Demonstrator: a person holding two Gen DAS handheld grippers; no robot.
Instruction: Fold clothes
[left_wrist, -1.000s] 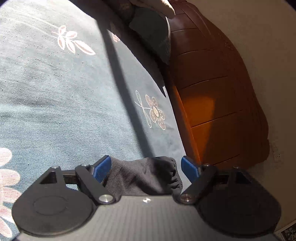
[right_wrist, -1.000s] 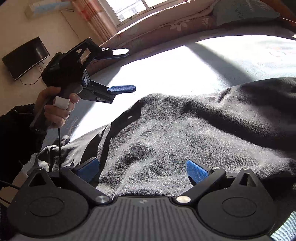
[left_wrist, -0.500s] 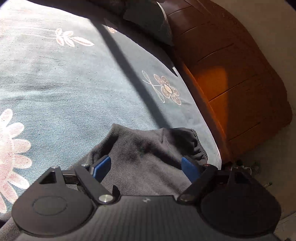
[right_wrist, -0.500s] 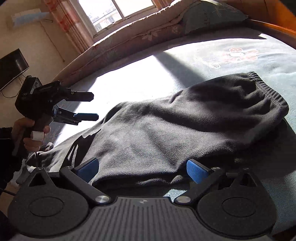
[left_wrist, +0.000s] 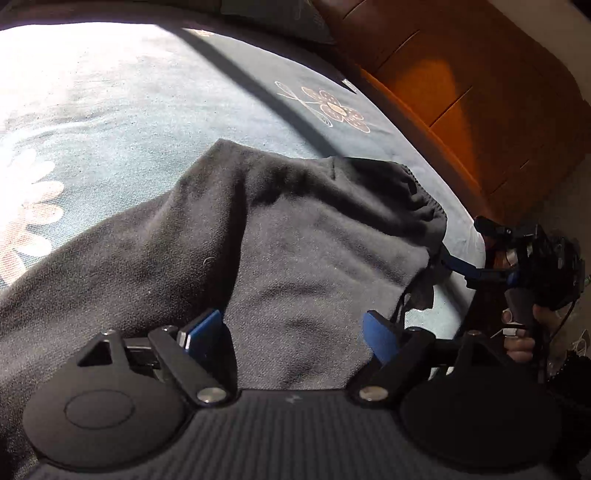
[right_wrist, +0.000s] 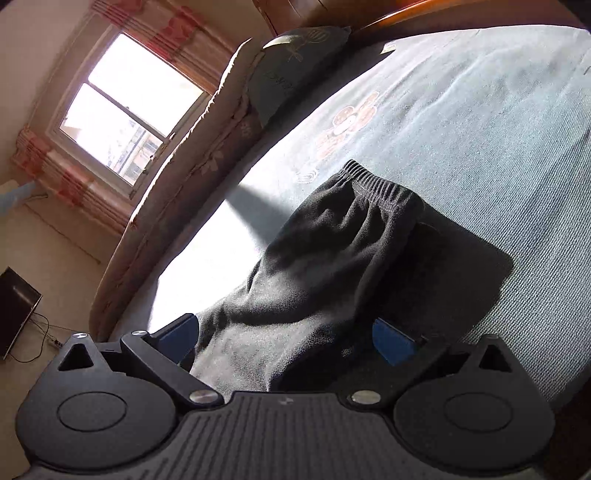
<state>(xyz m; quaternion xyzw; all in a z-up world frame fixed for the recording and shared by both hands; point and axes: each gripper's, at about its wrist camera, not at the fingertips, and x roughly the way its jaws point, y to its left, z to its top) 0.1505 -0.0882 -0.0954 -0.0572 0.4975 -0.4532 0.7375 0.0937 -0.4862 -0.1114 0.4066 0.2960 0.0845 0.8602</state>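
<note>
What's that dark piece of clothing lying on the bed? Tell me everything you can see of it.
The dark garment looks like black or charcoal fleece trousers: soft, slightly fuzzy cloth with a ribbed elastic waistband at its far end. It lies rumpled and creased on the blue-grey flowered bedspread, partly in sunlight, partly in shade. A thin drawstring dangles near one edge. Both grippers' open fingers straddle its near part; no grip on it shows.

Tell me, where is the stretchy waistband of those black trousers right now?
In the right wrist view the waistband lies at the far end of the black trousers, on the blue bedspread just below its embroidered flower.
</note>
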